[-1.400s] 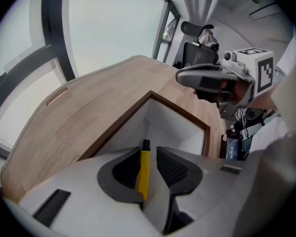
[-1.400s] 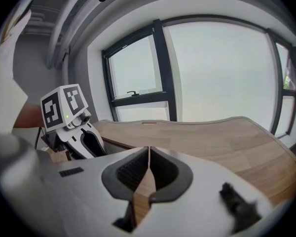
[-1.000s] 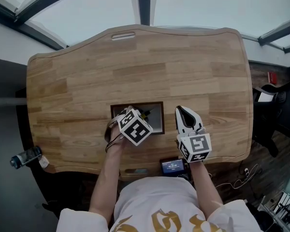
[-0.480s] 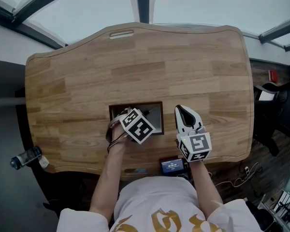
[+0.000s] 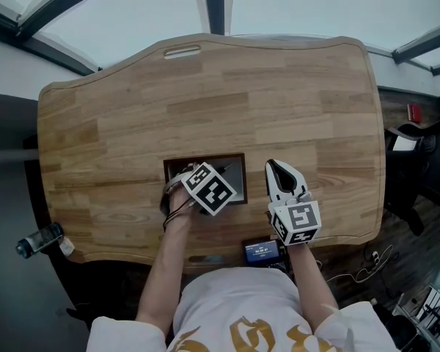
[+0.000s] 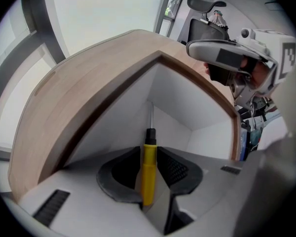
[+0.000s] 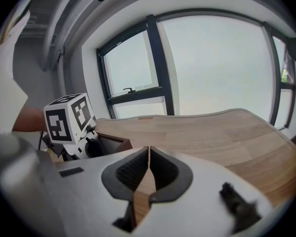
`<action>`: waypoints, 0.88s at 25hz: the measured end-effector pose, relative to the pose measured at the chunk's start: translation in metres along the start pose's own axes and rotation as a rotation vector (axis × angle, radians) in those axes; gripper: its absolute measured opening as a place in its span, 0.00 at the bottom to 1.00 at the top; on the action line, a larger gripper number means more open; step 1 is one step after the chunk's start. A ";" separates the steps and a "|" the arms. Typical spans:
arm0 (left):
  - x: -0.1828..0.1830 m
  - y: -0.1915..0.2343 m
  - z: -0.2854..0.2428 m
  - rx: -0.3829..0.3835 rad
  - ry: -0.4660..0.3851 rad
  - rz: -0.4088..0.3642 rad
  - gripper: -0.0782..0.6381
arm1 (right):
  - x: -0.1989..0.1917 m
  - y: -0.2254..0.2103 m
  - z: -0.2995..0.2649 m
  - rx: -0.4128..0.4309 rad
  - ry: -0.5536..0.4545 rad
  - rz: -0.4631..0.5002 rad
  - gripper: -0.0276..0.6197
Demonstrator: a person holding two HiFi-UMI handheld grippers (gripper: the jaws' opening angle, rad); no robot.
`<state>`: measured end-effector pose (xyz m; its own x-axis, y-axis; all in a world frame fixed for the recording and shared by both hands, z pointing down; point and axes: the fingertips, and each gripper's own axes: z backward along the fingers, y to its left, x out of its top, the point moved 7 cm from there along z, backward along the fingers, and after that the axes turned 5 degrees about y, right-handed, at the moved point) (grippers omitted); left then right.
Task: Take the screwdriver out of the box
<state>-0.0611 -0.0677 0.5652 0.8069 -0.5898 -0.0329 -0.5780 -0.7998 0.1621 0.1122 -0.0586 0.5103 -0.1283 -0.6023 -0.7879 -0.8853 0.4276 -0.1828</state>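
The fingers [image 6: 175, 169] of the left gripper [image 6: 149, 154] are closing on the yellow handle of a screwdriver [image 6: 148, 174]. The handle stands between the two dark pads, fills the gap and meets a pad on each side. Beyond the fingertips, the screwdriver's black collar and thin metal shaft run straight on along the line of the fingers, toward the far inner corner of the box [image 6: 187, 98]. The box has white inner walls and a brown rim, and it encloses the fingertips on both sides; the screwdriver lies wholly inside it. The fingers [image 7: 133, 172] of the right gripper [image 7: 148, 154] are pressed together with nothing between them, only a thin seam showing. They are held above the wooden table [image 5: 205, 94], which stretches away ahead of them. To the left of these fingers stands the left gripper's marker cube [image 7: 69, 117], over the box. In the head view, the right gripper [image 5: 282, 174] is just beside the box's right edge [image 5: 244, 178], apart from it.
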 end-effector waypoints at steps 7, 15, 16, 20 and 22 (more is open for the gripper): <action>0.001 0.002 0.000 0.024 0.012 0.019 0.22 | 0.000 -0.001 0.002 -0.003 0.000 -0.003 0.09; 0.001 0.002 0.000 0.031 0.014 0.014 0.22 | 0.001 -0.002 0.005 -0.010 -0.003 -0.005 0.09; 0.001 0.002 0.000 0.031 0.014 0.012 0.22 | 0.001 -0.003 0.005 -0.011 -0.004 -0.005 0.09; 0.000 0.002 0.000 0.041 0.018 -0.005 0.22 | 0.004 -0.006 0.007 -0.018 -0.008 -0.004 0.09; -0.002 0.001 0.001 0.049 0.023 -0.014 0.22 | 0.005 -0.007 0.008 -0.021 -0.012 -0.004 0.09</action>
<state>-0.0635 -0.0679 0.5648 0.8175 -0.5759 -0.0121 -0.5711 -0.8131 0.1129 0.1215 -0.0590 0.5025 -0.1197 -0.5957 -0.7942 -0.8951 0.4108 -0.1732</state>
